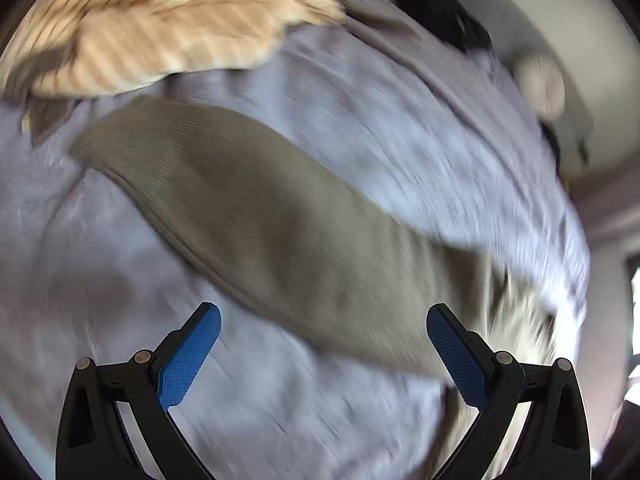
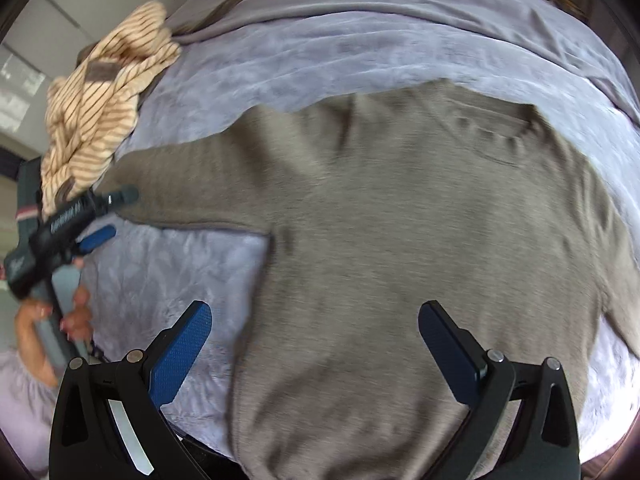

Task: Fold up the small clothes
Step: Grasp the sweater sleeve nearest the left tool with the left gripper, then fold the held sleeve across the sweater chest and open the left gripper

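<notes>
Grey-brown sweater (image 2: 400, 220) lies spread on the lilac blanket (image 2: 320, 68), nothing folded yet.

Nearest, the right gripper (image 2: 314, 344) hangs over the body, jaws wide apart and empty; the left gripper (image 1: 324, 344), equally spread, hovers by the outstretched sleeve (image 1: 248, 208). Judging by that flat lie, every fold remains. Farther back, a striped garment (image 2: 100, 112) sits heaped just beside the cuff, possibly crowding the sleeve fold.

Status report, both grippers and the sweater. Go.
Left gripper open, right gripper open, both empty. Grey-brown sweater spread flat, unfolded. Striped garment heaped beside its sleeve.
</notes>
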Tool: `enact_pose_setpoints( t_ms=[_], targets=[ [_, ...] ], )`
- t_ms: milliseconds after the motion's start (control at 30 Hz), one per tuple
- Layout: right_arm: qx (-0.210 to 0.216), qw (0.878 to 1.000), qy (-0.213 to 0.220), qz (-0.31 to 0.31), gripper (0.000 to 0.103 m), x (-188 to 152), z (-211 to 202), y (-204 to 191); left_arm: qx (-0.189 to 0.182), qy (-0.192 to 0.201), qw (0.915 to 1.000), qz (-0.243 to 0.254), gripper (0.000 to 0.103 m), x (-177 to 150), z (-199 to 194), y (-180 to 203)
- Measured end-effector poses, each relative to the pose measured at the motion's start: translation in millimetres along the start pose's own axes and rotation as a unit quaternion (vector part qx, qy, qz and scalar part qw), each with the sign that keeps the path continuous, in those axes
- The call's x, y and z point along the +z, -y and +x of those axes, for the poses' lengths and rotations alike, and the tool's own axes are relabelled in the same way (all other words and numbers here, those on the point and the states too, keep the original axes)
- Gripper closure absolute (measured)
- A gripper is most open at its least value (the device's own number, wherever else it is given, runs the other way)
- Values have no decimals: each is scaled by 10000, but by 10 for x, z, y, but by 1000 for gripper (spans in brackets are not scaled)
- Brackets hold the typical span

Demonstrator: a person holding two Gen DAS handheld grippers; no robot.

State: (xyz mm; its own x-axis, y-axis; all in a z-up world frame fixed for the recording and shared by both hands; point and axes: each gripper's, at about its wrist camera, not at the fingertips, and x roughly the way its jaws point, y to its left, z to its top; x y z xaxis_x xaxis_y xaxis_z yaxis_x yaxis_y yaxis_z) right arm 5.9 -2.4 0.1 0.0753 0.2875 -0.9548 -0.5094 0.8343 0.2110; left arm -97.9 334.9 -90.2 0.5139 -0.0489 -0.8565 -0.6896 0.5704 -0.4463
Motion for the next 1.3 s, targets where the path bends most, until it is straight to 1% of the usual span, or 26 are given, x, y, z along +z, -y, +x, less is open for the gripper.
enact_pose_setpoints(
  t_ms=[33, 167, 233, 333, 367, 433, 467, 500, 533, 600, 633, 667, 700, 733, 767, 800, 833, 867, 900, 933, 967, 1000, 1067, 1100, 1200, 1300],
  targets=[
    [30, 10000, -39, -70, 0, 18, 55, -61, -173, 61, 9995, -245, 0, 96, 46, -212],
    [128, 9993, -168, -300, 0, 43, 236, -278, -722, 105, 9944, -770, 0, 200, 220, -645],
    [128, 9989, -241, -371, 0, 40, 316, -349, -827, 130, 9938, -734, 0, 195, 310, -678],
    [147, 9985, -351, -393, 0, 29, 404, -397, -743, 193, 9955, -556, 0, 217, 380, -590],
    [149, 9984, -369, -403, 0, 31, 430, -413, -784, 207, 9953, -525, 0, 237, 375, -546],
    [129, 9982, -403, -435, 0, 44, 479, -454, -1294, 301, 9901, -456, 0, 269, 298, -444],
    [127, 9981, -407, -445, 0, 50, 489, -473, -1612, 376, 9854, -399, 0, 288, 245, -395],
    [133, 9981, -397, -451, 0, 57, 493, -493, -1819, 468, 9816, -332, 0, 296, 207, -340],
    [141, 9981, -386, -455, 0, 59, 491, -501, -1817, 556, 9814, -283, 0, 306, 203, -294],
    [142, 9981, -381, -466, 0, 64, 492, -515, -1522, 481, 9862, -433, 0, 317, 303, -316],
    [140, 9980, -395, -469, 0, 64, 500, -521, -1313, 345, 9878, -762, 0, 313, 407, -403],
    [143, 9980, -408, -467, 0, 62, 503, -525, -1255, 276, 9860, -1061, 0, 303, 467, -487],
    [146, 9980, -418, -456, 0, 60, 506, -525, -1260, 276, 9840, -1226, 5, 291, 482, -544],
    [154, 9980, -413, -447, 0, 58, 506, -521, -1140, 344, 9835, -1363, 14, 287, 464, -585],
    [169, 9981, -404, -438, 0, 56, 500, -518, -1015, 350, 9840, -1423, 18, 274, 455, -605],
    [190, 9982, -389, -424, 0, 52, 490, -509, -972, 352, 9838, -1463, 28, 269, 452, -609],
    [211, 9982, -379, -407, 0, 47, 483, -500, -889, 380, 9836, -1524, 47, 268, 437, -616],
    [231, 9983, -380, -386, 0, 42, 479, -488, -863, 422, 9831, -1556, 57, 267, 425, -622],
    [264, 9983, -392, -347, 0, 37, 477, -464, -911, 459, 9825, -1557, 76, 254, 402, -634],
    [297, 9984, -383, -305, 0, 30, 469, -442, -988, 549, 9821, -1505, 83, 254, 367, -619],
    [338, 9984, -355, -265, 4, 25, 453, -416, -959, 635, 9836, -1388, 86, 251, 316, -581],
    [388, 9985, -324, -228, 8, 18, 434, -391, -921, 701, 9852, -1264, 93, 270, 269, -548],
    [479, 9984, -247, -151, 27, 6, 385, -317, -939, 882, 9883, -815, 94, 250, 135, -328],
    [495, 9984, -234, -119, 30, 2, 369, -269, -984, 926, 9885, -674, 94, 252, 57, -259],
    [558, 9982, -208, 44, 31, -11, 330, -105, -1235, 1018, 9871, -49, 94, 300, -88, 211],
    [587, 9978, -113, 279, 31, -35, 250, 105, -1548, 1026, 9808, 593, 94, 213, -207, 776]
  ],
)
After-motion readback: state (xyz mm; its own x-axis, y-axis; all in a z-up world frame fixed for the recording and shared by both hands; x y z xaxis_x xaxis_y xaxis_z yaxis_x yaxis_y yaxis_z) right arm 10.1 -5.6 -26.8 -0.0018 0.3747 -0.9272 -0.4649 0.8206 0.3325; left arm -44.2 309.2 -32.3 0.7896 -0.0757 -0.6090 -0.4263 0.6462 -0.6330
